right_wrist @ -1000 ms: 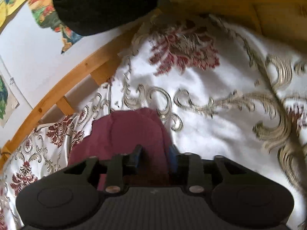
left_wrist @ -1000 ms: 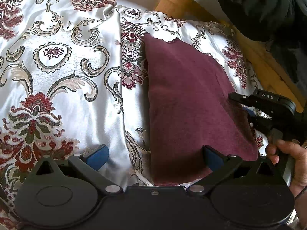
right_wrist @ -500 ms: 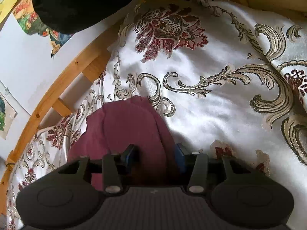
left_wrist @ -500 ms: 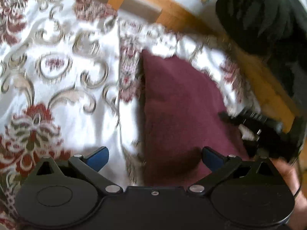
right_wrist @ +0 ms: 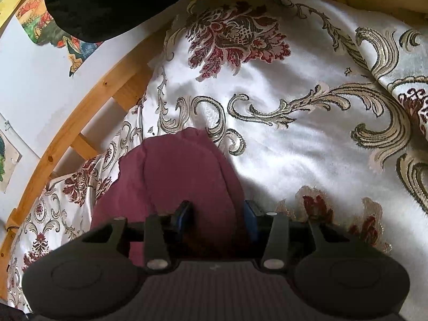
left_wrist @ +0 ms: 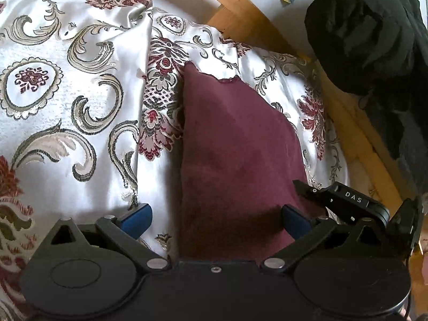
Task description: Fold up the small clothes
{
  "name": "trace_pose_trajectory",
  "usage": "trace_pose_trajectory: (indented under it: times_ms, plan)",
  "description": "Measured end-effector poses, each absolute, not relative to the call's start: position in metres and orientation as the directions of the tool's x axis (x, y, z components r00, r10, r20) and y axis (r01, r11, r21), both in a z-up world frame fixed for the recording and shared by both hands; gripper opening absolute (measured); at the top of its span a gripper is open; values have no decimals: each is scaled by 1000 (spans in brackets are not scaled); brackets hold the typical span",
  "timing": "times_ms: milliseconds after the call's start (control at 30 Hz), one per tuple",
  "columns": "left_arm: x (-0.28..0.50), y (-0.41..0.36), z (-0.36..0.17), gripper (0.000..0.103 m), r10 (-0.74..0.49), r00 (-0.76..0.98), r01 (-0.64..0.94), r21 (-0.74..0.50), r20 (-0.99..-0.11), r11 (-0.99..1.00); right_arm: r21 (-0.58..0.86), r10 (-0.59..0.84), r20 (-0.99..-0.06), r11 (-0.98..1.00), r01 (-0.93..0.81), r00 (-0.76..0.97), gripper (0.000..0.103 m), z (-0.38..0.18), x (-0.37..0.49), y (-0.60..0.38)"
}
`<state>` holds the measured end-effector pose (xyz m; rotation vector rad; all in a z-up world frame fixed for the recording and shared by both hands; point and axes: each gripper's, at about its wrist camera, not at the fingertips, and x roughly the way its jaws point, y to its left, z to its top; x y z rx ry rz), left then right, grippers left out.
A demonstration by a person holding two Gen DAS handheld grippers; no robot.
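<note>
The maroon cloth (left_wrist: 238, 155) lies already folded on the patterned bedspread (left_wrist: 67, 107), near the wooden bed rail (left_wrist: 248, 18) that runs from 12 to 3 o'clock in the left wrist view. I keep my left hand-held gripper (left_wrist: 216, 218) released, jaws wide, one blue pad over the bedspread at 7 o'clock and the other over the cloth's near end, so it can, I judge, steady or take that edge. My right hand-held gripper (right_wrist: 218, 214) straddles a raised ridge of the cloth (right_wrist: 184, 176) at 6 o'clock in its own view; its jaws are closing with the fabric between them, though neither pad clearly presses yet. A black garment (left_wrist: 374, 40) lies at 2 o'clock, clear of the work.
</note>
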<state>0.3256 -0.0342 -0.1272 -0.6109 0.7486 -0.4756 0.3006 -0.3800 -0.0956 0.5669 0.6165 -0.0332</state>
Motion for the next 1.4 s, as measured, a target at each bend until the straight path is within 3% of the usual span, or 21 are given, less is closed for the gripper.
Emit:
trace_pose_trajectory:
  times_ms: [67, 100, 167, 233, 433, 733, 933, 1033, 1167, 1333, 1400]
  plan:
    - [327, -35, -127, 88, -612, 635, 195, -669, -471, 717, 479, 135, -547, 860, 177, 827, 31, -93, 299, -376]
    - [327, -35, -126, 76, -627, 628, 207, -677, -461, 706, 465, 128, -544, 869, 171, 829, 27, -91, 298, -373]
    - [327, -36, -123, 69, -629, 625, 215, -673, -462, 708, 422, 104, -530, 893, 155, 841, 23, -86, 295, -364]
    - [325, -38, -118, 50, -615, 636, 230, -645, -467, 728, 391, 90, -505, 910, 135, 858, 20, -79, 291, -357]
    - [308, -42, -87, 41, -524, 738, 300, -490, -425, 819, 304, 96, -423, 952, 41, 901, 16, -59, 278, -328]
    - [280, -24, -57, 41, -338, 895, 249, -301, -292, 920, 151, 178, -325, 979, -135, 929, 15, -44, 289, -273]
    - [299, -6, -83, 42, -282, 859, 110, -384, -428, 917, 110, 182, -424, 983, -149, 887, 15, -71, 311, -259]
    - [301, 3, -89, 45, -287, 847, 70, -443, -447, 894, 166, 174, -448, 980, -110, 877, 17, -75, 313, -271]
    - [299, 4, -91, 57, -274, 837, 41, -444, -473, 895, 201, 139, -461, 978, -49, 876, 40, -79, 310, -284]
    - [294, 6, -86, 88, -244, 826, 7, -423, -509, 906, 212, 118, -462, 977, -20, 879, 60, -74, 296, -287]
    - [287, 5, -79, 92, -240, 832, 21, -405, -500, 914, 217, 120, -447, 976, -23, 887, 71, -67, 288, -285]
